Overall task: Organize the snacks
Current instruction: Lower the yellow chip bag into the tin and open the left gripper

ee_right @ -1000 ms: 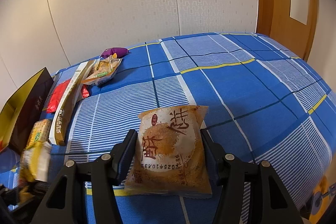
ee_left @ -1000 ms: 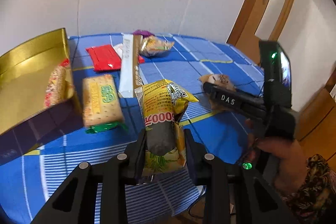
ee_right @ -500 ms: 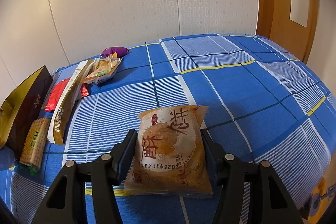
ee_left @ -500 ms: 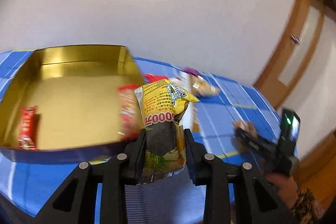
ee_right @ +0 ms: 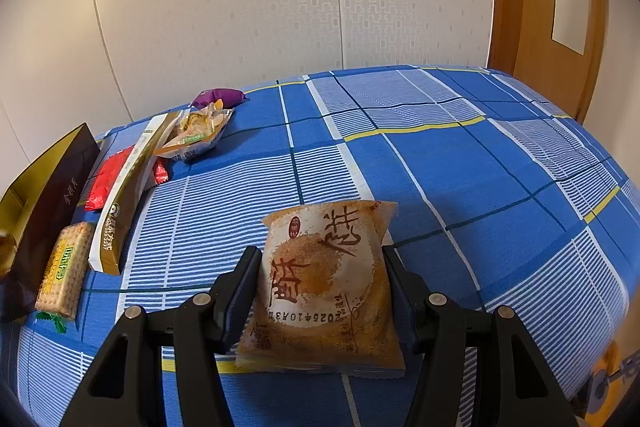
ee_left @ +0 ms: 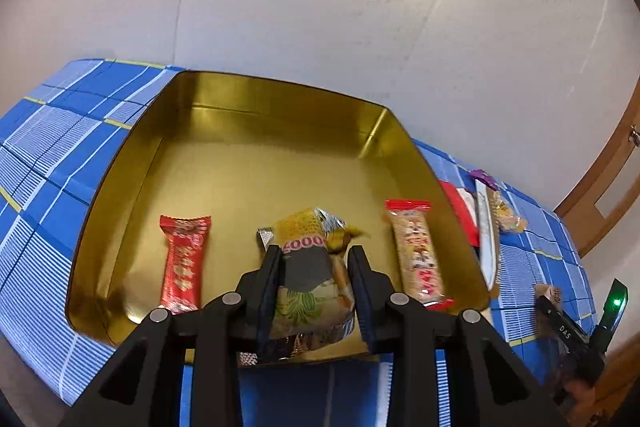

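Gold box (ee_right: 16, 187) cut off at left edge; right tool (ee_left: 576, 331) blurred, part cropped.

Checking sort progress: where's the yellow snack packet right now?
Left wrist view: the yellow snack packet sits between the closing jaws of the left gripper, over the gold tin, between the red bar and the red-ended cereal bar.

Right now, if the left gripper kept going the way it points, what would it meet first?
Probably the floor of the gold tin box, in the bare gap between the red bar and the orange-and-red bar; depth is uncertain.
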Tool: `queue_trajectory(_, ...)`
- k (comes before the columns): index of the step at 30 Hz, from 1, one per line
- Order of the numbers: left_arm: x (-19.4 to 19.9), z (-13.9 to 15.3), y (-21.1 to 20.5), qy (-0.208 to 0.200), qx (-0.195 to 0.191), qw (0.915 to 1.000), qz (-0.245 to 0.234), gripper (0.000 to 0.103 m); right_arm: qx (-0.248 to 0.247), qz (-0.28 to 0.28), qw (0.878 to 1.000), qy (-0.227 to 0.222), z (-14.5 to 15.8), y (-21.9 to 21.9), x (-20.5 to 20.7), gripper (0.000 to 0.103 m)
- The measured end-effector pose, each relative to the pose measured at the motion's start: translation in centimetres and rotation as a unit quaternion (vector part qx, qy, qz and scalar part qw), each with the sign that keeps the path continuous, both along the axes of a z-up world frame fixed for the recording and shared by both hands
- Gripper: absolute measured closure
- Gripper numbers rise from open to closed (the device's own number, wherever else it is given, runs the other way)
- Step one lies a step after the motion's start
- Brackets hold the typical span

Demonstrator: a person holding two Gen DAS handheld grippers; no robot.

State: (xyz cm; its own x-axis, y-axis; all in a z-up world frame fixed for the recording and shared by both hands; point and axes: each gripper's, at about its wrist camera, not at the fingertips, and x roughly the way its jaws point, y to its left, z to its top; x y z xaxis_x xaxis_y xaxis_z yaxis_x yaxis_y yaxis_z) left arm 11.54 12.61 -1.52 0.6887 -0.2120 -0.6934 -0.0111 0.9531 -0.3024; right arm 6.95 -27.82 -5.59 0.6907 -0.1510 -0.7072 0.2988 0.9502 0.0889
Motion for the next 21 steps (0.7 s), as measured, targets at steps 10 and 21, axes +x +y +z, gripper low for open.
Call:
queue_trajectory(10, 0.7, -0.6, 1.4, 0.012, 0.006, 0.9999, -0.002, 0.079, -0.002, 0.001, 1.0, 0.0, 0.0, 0.0, 0.0, 0.043)
queue_trajectory(21, 2.3, -1.3, -0.9, 0.048, 0.082, 0.995, -0.03, 0.071, -0.004, 0.002, 1.0, 0.001, 0.0, 0.1, 0.0, 0.043)
